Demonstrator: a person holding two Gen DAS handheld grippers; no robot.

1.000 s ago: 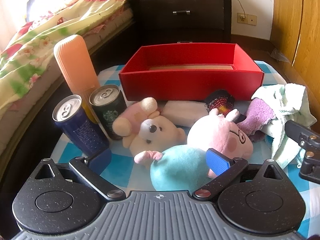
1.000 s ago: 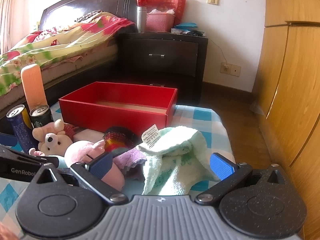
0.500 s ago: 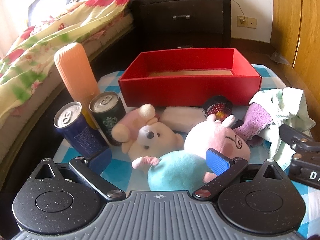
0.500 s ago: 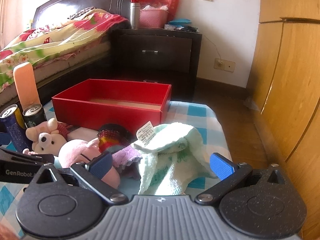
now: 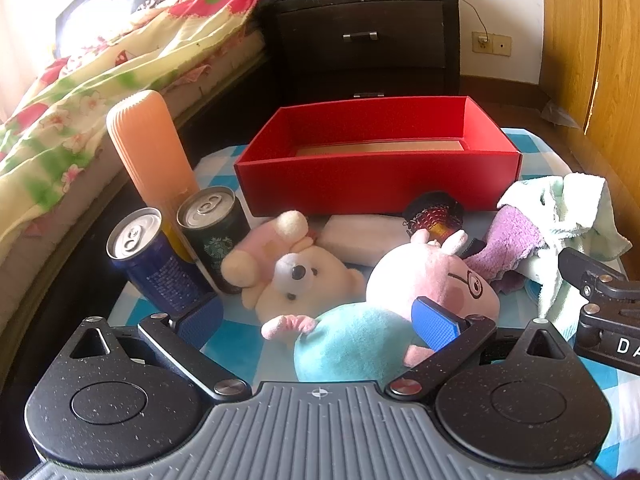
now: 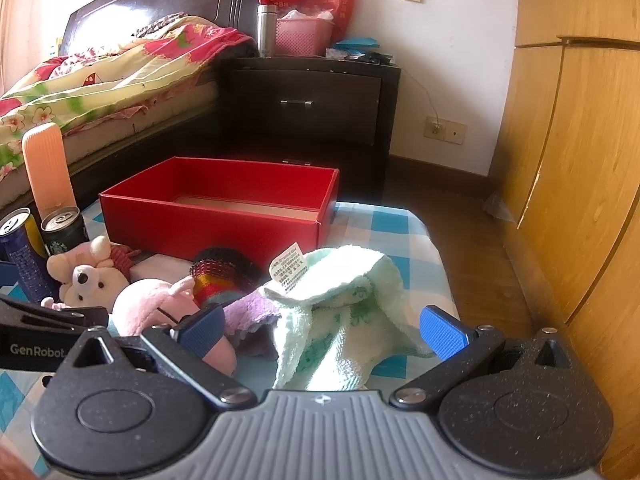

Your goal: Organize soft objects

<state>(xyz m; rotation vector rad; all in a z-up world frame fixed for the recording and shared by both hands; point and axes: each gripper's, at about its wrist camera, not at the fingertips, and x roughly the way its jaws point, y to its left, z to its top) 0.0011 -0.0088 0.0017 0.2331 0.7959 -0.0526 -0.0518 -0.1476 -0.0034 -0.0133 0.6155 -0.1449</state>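
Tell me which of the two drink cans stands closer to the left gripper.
The blue can, right behind the left gripper's left fingertip. The dark green can stands farther back, beside the tall orange bottle.

Small table with blue-white checked cloth (image 6: 384,222). Red open box (image 5: 376,184) sits at the far side, nothing visible inside. In front of it: ribbed orange bottle (image 5: 150,148), blue can (image 5: 154,262) and dark green can (image 5: 214,232) standing at left; cream-pink plush (image 5: 292,276), pink pig plush with teal body (image 5: 404,312), white block (image 5: 360,234), dark mesh item (image 5: 434,218), purple cloth (image 5: 508,250), mint towel (image 6: 340,316) at right.
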